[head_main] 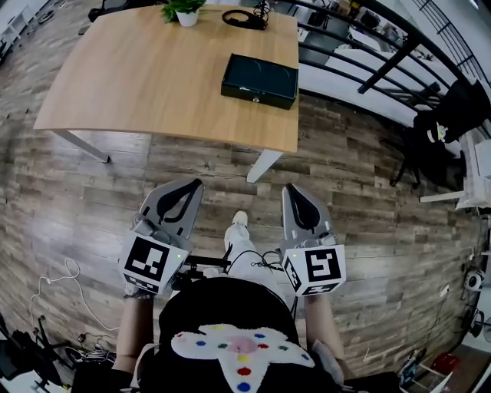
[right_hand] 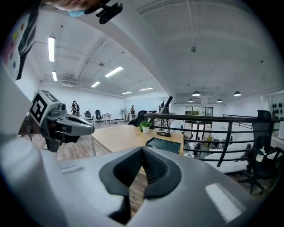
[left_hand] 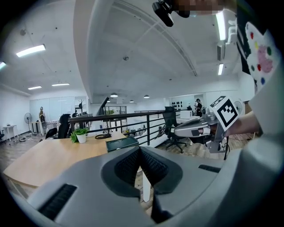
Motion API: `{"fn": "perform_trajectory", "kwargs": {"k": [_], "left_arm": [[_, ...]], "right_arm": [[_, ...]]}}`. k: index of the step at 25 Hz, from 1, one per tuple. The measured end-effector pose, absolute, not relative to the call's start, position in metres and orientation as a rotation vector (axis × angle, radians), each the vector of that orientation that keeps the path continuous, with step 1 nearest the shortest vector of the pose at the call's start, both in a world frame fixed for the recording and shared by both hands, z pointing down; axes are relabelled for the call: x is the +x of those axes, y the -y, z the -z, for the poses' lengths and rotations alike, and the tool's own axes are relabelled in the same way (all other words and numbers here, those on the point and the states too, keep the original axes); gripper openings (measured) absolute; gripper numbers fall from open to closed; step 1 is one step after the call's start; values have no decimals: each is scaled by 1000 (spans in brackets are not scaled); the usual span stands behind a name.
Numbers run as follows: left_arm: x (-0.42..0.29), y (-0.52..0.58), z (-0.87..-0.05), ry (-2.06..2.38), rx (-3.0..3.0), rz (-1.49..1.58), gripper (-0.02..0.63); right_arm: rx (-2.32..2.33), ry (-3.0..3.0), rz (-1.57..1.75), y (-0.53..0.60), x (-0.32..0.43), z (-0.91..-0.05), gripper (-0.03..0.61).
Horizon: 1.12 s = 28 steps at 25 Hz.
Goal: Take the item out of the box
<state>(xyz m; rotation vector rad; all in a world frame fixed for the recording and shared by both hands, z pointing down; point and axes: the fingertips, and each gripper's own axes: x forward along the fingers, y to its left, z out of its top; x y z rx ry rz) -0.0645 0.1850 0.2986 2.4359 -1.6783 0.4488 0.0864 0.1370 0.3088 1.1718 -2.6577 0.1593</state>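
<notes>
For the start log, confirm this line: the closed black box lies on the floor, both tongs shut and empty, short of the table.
One thing is wrong: the head view shows the closed black box on the wooden table, not on the floor. The rest holds: left tongs and right tongs are shut and empty, short of the table.

Matt wood table [head_main: 138, 84]; glossy dark box [head_main: 260, 79].

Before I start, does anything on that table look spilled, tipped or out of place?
Nothing stands out. The black box lies flat and closed near the table's right edge; the potted plant stands upright at the far edge.
</notes>
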Motion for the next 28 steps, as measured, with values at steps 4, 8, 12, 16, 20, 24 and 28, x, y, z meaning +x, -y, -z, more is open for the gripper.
{"fn": "perform_trajectory", "kwargs": {"k": [4, 8, 12, 16, 20, 24, 28], "left_arm": [[-66, -153, -298, 1696, 2418, -446, 5], [-63, -120, -297, 1703, 2407, -461, 5], [-62, -87, -297, 1726, 2390, -471, 5], [-65, -59, -295, 1739, 2375, -453, 5], [-65, -36, -298, 1737, 2371, -461, 5], [-55, -21, -295, 1728, 2375, -460, 5], [-51, -12, -292, 1736, 2387, -503, 5]], "right_arm": [[1142, 2673, -164, -102, 81, -308, 9], [1099, 2683, -165, -67, 78, -309, 9], [1062, 2692, -170, -32, 76, -311, 9], [1027, 2698, -168, -5, 68, -312, 9], [1001, 2704, -200, 14, 66, -315, 9], [999, 2714, -253, 28, 72, -317, 9], [1006, 2718, -248, 37, 75, -314, 9]]}}
